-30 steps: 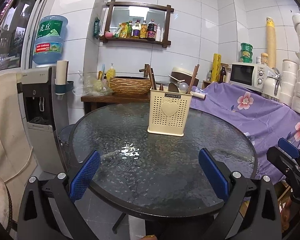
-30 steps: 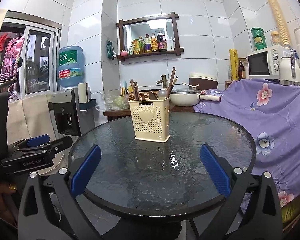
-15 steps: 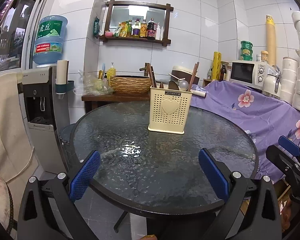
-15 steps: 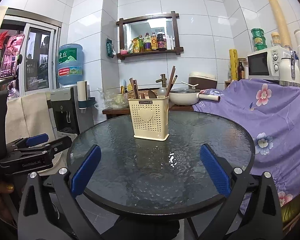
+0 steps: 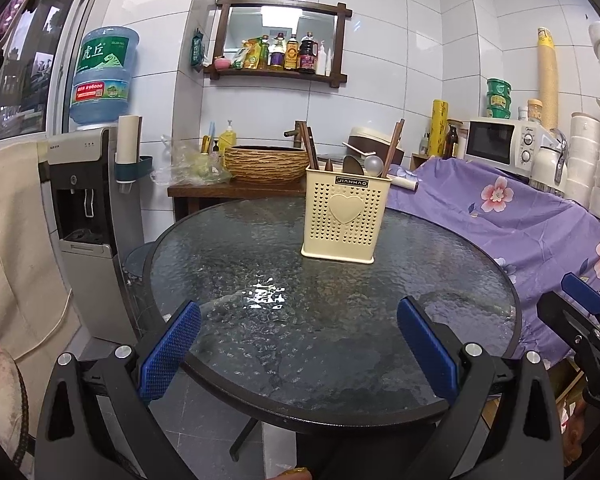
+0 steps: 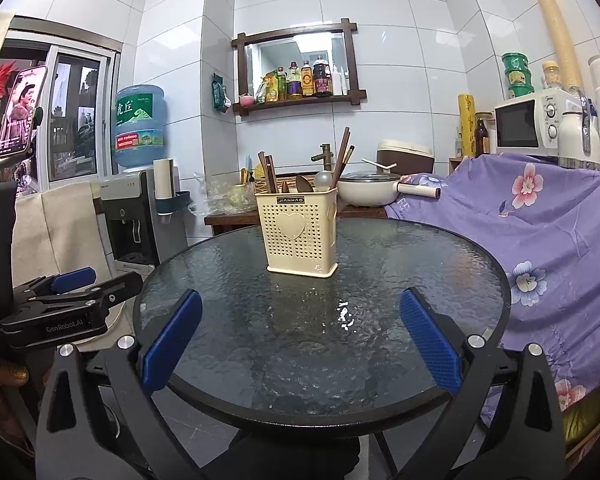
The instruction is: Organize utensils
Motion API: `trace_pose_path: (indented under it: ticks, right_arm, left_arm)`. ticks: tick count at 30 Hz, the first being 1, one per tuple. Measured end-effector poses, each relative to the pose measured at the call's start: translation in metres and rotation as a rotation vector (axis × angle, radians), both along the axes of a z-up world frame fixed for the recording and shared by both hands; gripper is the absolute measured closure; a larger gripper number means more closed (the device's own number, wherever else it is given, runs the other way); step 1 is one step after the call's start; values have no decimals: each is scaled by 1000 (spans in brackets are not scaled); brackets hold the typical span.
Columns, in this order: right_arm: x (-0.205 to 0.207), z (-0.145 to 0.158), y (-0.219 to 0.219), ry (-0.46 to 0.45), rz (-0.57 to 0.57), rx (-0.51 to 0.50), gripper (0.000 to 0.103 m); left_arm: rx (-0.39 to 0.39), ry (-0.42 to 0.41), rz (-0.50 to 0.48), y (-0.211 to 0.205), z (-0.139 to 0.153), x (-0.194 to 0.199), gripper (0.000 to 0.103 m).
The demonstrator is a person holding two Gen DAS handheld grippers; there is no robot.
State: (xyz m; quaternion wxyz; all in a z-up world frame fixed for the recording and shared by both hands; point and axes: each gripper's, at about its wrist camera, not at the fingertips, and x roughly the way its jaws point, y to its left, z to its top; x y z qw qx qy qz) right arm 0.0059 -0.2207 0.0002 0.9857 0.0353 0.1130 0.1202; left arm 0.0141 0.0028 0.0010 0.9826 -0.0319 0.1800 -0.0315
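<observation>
A cream perforated utensil holder point(image 5: 345, 218) with a heart on its front stands upright on the far half of a round glass table point(image 5: 260, 320); it also shows in the right wrist view point(image 6: 300, 236). Brown chopsticks point(image 5: 392, 144), a dark spoon and a metal ladle stick out of it. My left gripper point(image 5: 300, 344) is open and empty, hovering over the table's near edge. My right gripper point(image 6: 300, 344) is open and empty, also at the near edge. Each gripper shows from the side in the other's view.
A water dispenser point(image 5: 88, 208) stands left of the table. A purple flowered cloth point(image 5: 520, 216) covers furniture on the right, with a microwave point(image 5: 500, 146) behind. A wooden side table with a woven basket point(image 5: 266, 164) and a white pot point(image 6: 368, 192) lies behind.
Both grippers have drawn back slightly from the table, so the holder looks a little farther away. Both stay open and empty.
</observation>
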Motion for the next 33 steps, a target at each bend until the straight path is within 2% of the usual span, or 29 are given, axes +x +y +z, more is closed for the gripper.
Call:
trace_pose_path:
  ticks: [15,23,33]
  right_arm:
    - [1,-3,4,10,-7,-26,6]
    - [5,-4,5,26,-14,-32,6]
    - [10,-9,5,57,-27,-42,6]
  left_arm:
    - [23,41,8,-7,-4,5,6]
    - [57,49,43,-13,-7,5,6]
    - [56,82,57,-9,-9,10,6]
